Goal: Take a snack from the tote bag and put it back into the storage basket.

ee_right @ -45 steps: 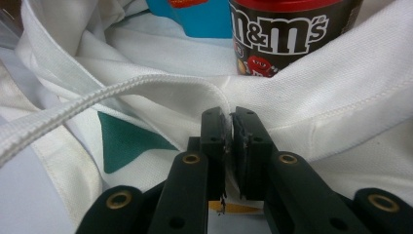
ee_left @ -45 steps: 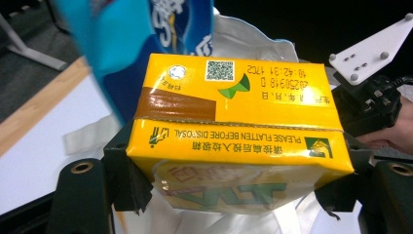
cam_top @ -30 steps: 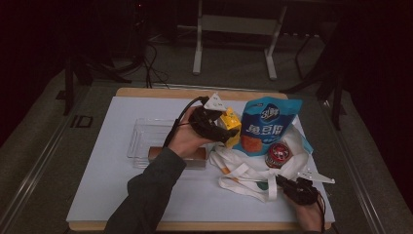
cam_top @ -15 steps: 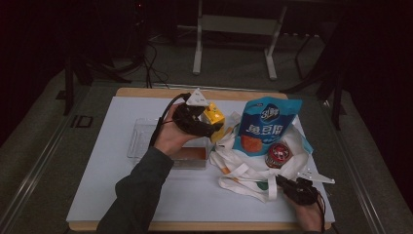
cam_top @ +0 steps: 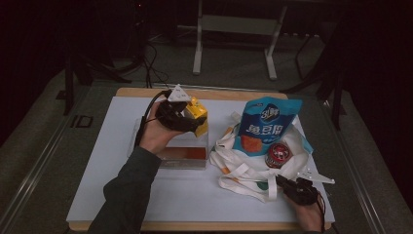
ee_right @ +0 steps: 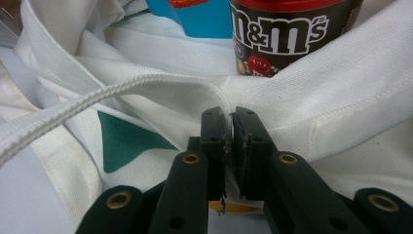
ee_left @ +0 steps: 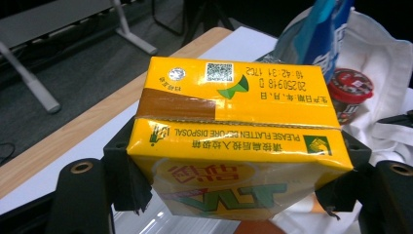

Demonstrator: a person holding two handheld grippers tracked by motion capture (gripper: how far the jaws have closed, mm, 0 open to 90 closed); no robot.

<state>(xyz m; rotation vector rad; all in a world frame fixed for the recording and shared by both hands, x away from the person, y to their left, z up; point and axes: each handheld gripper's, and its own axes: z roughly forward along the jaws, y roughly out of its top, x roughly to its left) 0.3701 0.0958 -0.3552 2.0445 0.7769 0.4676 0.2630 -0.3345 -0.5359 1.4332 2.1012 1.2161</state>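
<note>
The right claw [ee_right: 229,127] stays pressed together on the tote's [ee_right: 311,112] edge, candy tub [ee_right: 287,34] just beyond its tips. The left claw [ee_left: 234,195] pinches the yellow carton [ee_left: 234,141] and has carried it leftward, away from the tote, to above the clear tray [cam_top: 187,158]; unpacking seems underway, setting down likely next.
</note>
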